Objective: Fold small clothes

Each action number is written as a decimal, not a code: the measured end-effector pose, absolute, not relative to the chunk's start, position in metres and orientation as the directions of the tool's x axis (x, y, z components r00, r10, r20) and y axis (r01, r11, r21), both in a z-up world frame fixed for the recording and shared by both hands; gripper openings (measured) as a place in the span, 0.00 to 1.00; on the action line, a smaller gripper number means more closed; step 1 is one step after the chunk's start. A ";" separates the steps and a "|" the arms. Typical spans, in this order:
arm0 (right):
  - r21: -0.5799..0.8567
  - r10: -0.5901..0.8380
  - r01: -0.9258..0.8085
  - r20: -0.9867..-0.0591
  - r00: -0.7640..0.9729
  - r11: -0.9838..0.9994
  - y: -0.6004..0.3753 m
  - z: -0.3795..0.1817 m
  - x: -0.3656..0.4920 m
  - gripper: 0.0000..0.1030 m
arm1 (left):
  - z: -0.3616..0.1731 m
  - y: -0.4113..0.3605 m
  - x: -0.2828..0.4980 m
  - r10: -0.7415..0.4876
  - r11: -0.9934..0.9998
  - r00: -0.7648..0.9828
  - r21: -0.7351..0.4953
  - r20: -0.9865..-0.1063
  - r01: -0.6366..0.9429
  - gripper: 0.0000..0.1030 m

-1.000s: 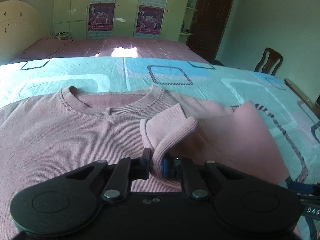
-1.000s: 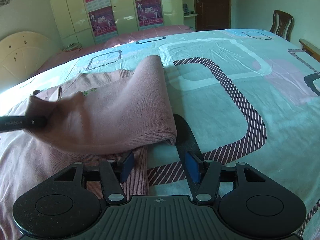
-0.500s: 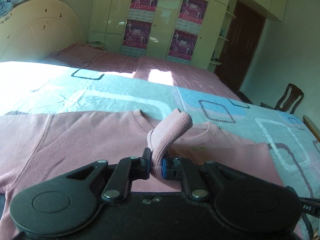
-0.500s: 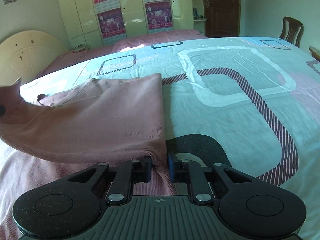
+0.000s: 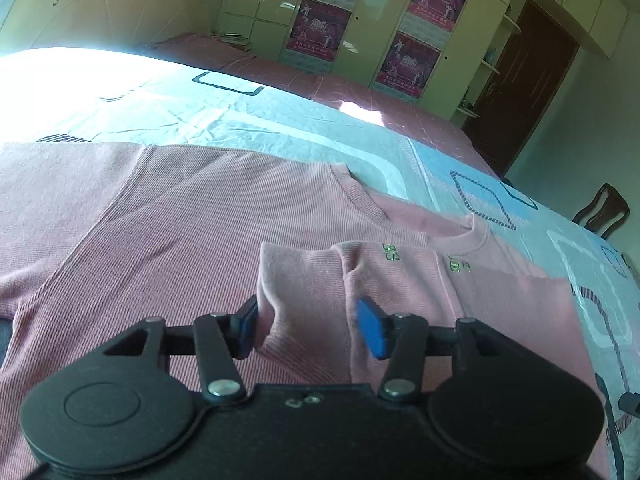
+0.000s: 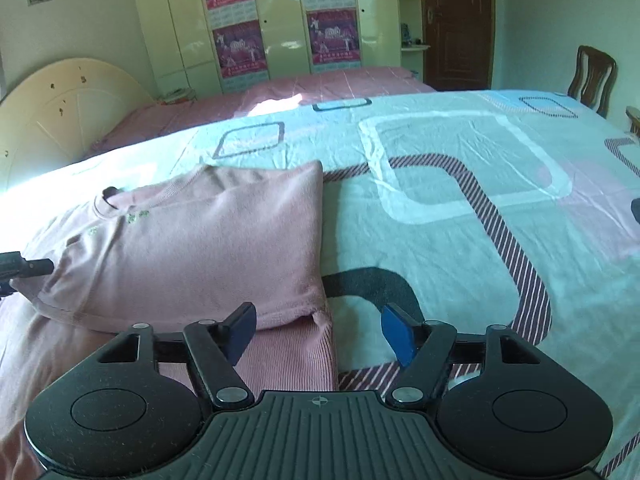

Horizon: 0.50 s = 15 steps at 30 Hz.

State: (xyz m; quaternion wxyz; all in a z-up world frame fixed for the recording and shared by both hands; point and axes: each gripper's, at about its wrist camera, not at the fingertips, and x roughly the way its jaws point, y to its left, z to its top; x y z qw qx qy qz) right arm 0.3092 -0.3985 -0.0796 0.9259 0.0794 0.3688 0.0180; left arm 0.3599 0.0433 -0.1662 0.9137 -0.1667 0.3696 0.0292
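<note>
A pink ribbed sweater (image 5: 192, 224) lies flat on the patterned bedsheet (image 5: 280, 128). Its right side and sleeve are folded over onto the body, and the fold shows in the right wrist view (image 6: 192, 256). My left gripper (image 5: 310, 330) is open, with the sleeve cuff (image 5: 300, 280) lying loose between its fingers. My right gripper (image 6: 318, 330) is open at the sweater's lower right corner (image 6: 320, 316), the fold edge between its fingers. The tip of the left gripper shows at the left edge of the right wrist view (image 6: 28, 267).
The turquoise bedsheet (image 6: 460, 208) stretches to the right. A second bed with a pink cover (image 6: 320, 88), a cream headboard (image 6: 60, 120), wardrobes with posters (image 6: 280, 20), a dark door (image 6: 456, 20) and a wooden chair (image 6: 592, 80) stand beyond.
Both grippers opened. The left one carried the sleeve across the body, laid it down and let go. The right one let go of the fold's lower corner, which now rests flat.
</note>
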 end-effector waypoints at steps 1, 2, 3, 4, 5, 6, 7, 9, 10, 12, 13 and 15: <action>0.169 0.096 0.029 -0.684 0.723 0.985 -0.400 -0.080 0.321 0.66 | -0.168 0.044 0.363 -0.064 0.945 0.725 -0.275 -0.686 -0.177 0.33; 0.179 0.100 0.035 -0.688 0.718 0.983 -0.402 -0.082 0.333 0.66 | -0.170 0.044 0.365 -0.060 0.947 0.726 -0.269 -0.685 -0.176 0.13; 0.195 0.108 0.040 -0.690 0.716 0.980 -0.403 -0.085 0.344 0.66 | -0.171 0.045 0.366 -0.059 0.947 0.725 -0.269 -0.686 -0.178 0.08; 0.218 0.120 0.049 -0.693 0.711 0.975 -0.406 -0.089 0.360 0.66 | -0.171 0.046 0.366 -0.060 0.946 0.728 -0.272 -0.683 -0.177 0.08; 0.231 0.128 0.052 -0.696 0.707 0.971 -0.407 -0.093 0.373 0.64 | -0.172 0.045 0.364 -0.059 0.950 0.731 -0.263 -0.679 -0.168 0.08; 0.242 0.136 0.053 -0.698 0.703 0.969 -0.408 -0.096 0.386 0.55 | -0.172 0.043 0.363 -0.052 0.957 0.735 -0.244 -0.676 -0.157 0.08; 0.249 0.142 0.054 -0.705 0.695 0.967 -0.410 -0.101 0.403 0.50 | -0.172 0.041 0.361 -0.044 0.962 0.739 -0.227 -0.672 -0.149 0.08; 0.255 0.142 0.067 -0.716 0.684 0.965 -0.410 -0.109 0.428 0.48 | -0.174 0.041 0.358 -0.037 0.964 0.740 -0.220 -0.672 -0.152 0.08; 0.260 0.138 0.081 -0.721 0.679 0.962 -0.411 -0.112 0.442 0.45 | -0.174 0.041 0.356 -0.033 0.963 0.743 -0.220 -0.668 -0.154 0.08; 0.255 0.129 0.090 -0.725 0.677 0.963 -0.412 -0.115 0.459 0.37 | -0.174 0.041 0.354 -0.026 0.965 0.749 -0.212 -0.662 -0.154 0.08; 0.244 0.121 0.090 -0.728 0.675 0.966 -0.411 -0.116 0.467 0.24 | -0.174 0.041 0.353 -0.024 0.966 0.750 -0.207 -0.661 -0.151 0.08; 0.227 0.103 0.100 -0.735 0.670 0.969 -0.410 -0.118 0.476 0.10 | -0.176 0.039 0.353 -0.019 0.970 0.750 -0.193 -0.662 -0.146 0.08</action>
